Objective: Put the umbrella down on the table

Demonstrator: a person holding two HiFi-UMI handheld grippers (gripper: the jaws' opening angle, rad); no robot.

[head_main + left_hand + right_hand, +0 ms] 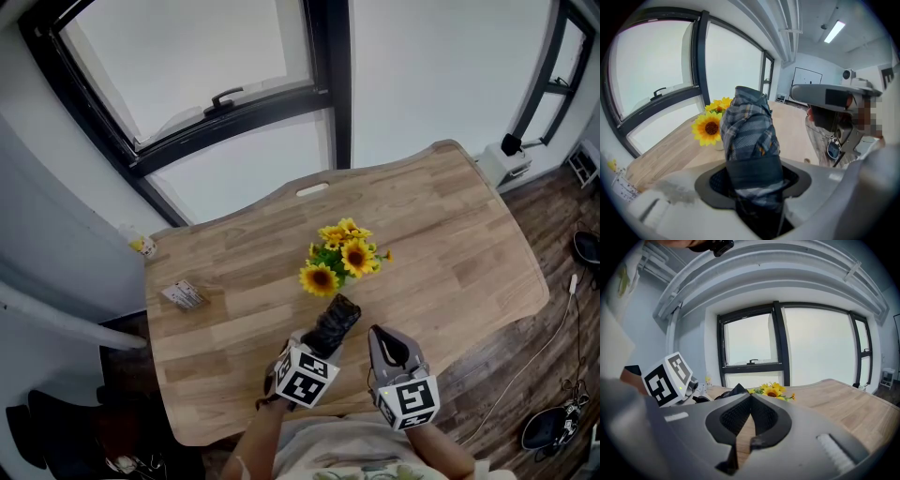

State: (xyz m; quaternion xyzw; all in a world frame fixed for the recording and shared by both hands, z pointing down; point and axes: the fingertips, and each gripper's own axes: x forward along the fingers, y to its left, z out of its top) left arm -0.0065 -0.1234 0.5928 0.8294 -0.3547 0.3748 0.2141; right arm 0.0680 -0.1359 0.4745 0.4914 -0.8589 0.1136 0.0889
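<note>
bench (450, 244): wooden | sunflowers (342, 255): bench middle | umbrella (333, 325): folded, plaid, near edge, tip towards sunflowers | left hand-held gripper (753, 176): clenched round umbrella | right hand-held gripper (750, 397): jaws together, empty, over near edge

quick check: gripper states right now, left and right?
Left gripper: closed on the folded plaid umbrella.
Right gripper: closed, nothing between its fingers.
</note>
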